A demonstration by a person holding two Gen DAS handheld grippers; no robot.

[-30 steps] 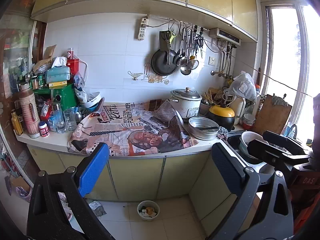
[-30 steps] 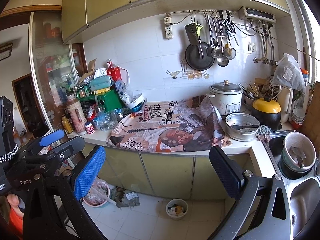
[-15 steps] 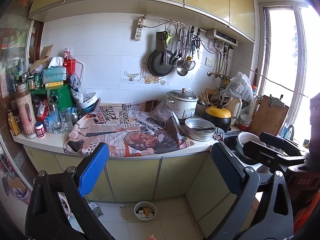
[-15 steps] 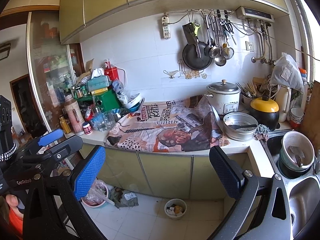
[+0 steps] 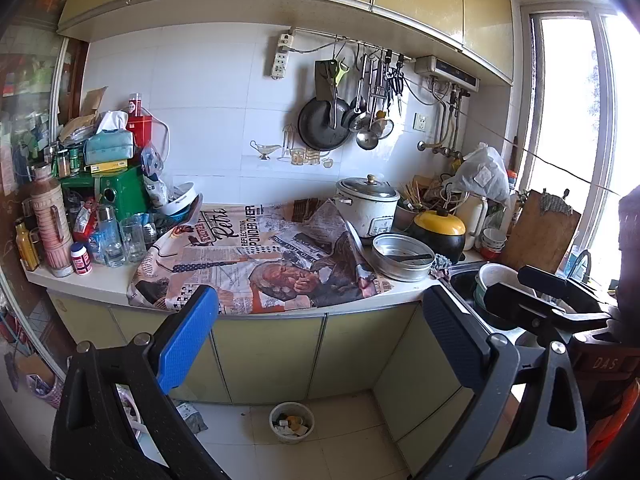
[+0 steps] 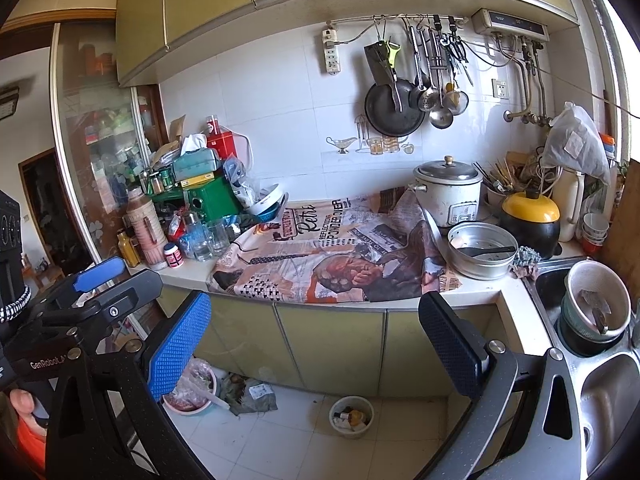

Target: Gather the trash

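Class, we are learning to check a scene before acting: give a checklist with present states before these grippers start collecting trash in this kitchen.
1. Left gripper open and holding nothing: ok.
2. Right gripper open and holding nothing: ok.
3. Trash in sight: ok; crumpled wrappers lie on the floor by the cabinets.
4. A container to collect into: ok; a small bin stands upright on the floor, already holding scraps.
5. Room left in the bin: cannot tell.
6. Grippers within reach of the trash: not ok; both are held well above the floor, apart from the wrappers.
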